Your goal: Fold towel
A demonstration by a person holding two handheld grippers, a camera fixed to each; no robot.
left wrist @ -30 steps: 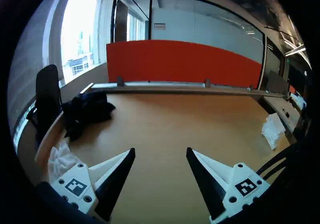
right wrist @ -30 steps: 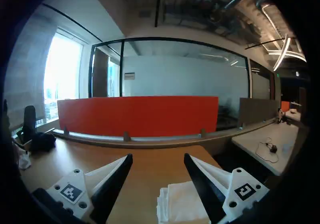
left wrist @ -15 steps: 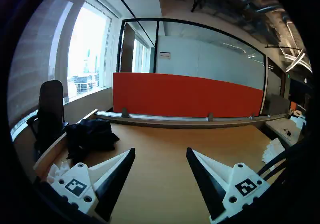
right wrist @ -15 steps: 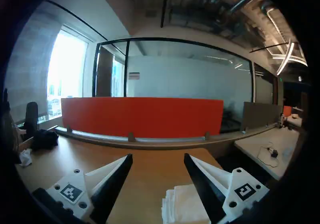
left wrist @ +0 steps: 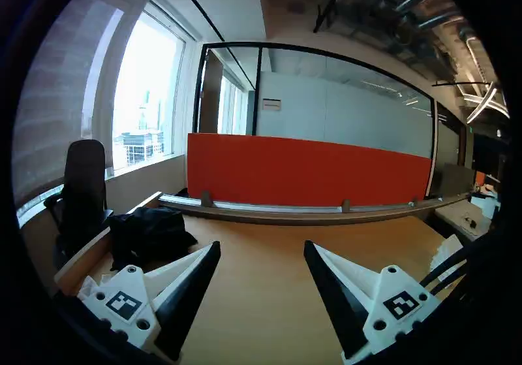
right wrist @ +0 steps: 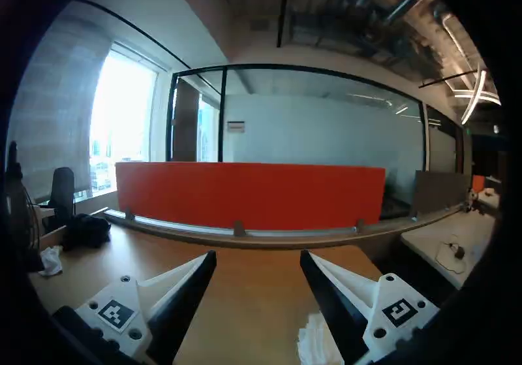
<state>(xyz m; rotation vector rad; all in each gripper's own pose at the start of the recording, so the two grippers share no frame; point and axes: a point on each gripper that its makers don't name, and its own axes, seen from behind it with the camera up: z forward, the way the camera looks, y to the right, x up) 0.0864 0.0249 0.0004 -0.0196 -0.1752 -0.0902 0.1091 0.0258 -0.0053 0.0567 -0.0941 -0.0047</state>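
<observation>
Towels (right wrist: 312, 347) and dark bundle (left wrist: 147, 234) on desk (left wrist: 274, 280).

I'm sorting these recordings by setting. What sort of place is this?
Most likely an open-plan office: a long wooden desk backed by an orange divider panel, a black office chair by the window, and a glass partition wall behind.

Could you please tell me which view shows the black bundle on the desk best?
The left gripper view: the black bundle lies close and large there. The right gripper view shows it small and far off, toward the left.
</observation>
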